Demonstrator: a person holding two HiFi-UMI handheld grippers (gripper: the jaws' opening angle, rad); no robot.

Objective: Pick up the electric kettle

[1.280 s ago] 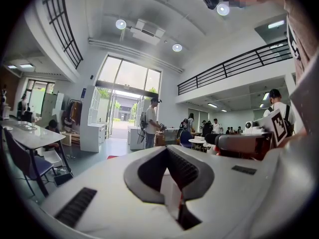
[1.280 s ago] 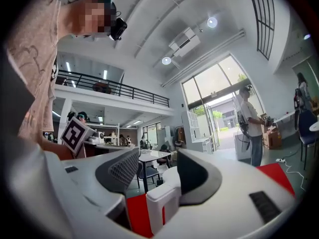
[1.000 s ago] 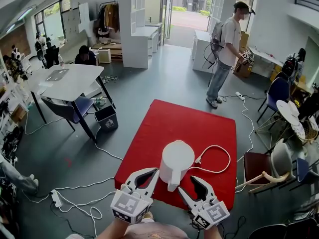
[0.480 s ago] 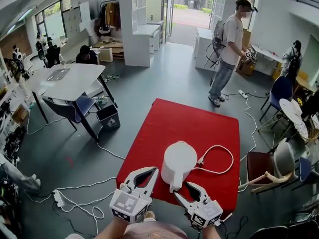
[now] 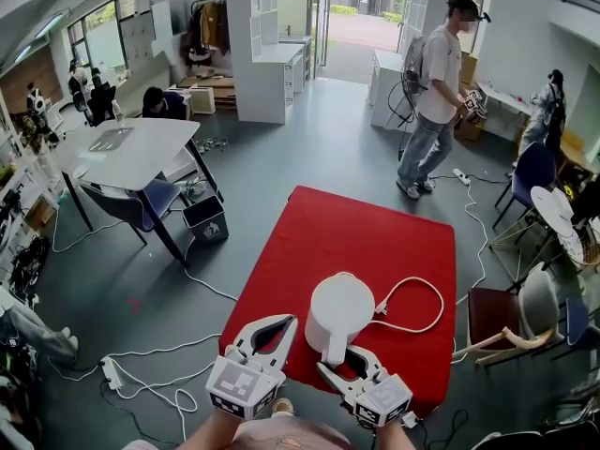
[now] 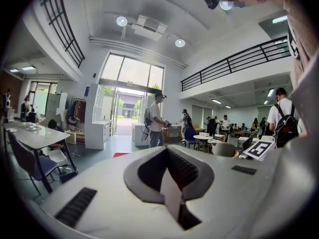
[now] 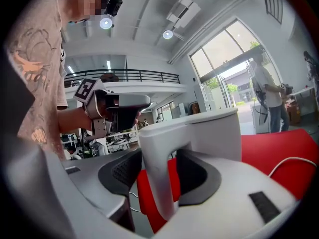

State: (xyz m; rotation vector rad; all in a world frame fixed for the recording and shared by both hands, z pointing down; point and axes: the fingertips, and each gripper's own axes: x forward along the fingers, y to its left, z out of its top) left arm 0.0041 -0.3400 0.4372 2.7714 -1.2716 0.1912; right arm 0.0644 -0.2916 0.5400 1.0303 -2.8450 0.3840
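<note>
Red surface (image 5: 375,242) in a grey-floored hall (image 5: 309,157) bears the kettle (image 5: 339,309), handle (image 5: 335,347) inside the closing right claw (image 5: 339,362); left claw (image 5: 265,334) gapes empty.

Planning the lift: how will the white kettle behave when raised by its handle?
The kettle will likely stay rigid but hang tilted, since the handle sits on one side. Its loose cord, lying on the red surface, will probably trail and drag.

I see a smooth, matt white plastic kettle (image 5: 339,309) on matt red cloth (image 5: 349,232) over a faintly glossy grey floor (image 5: 281,157).
</note>
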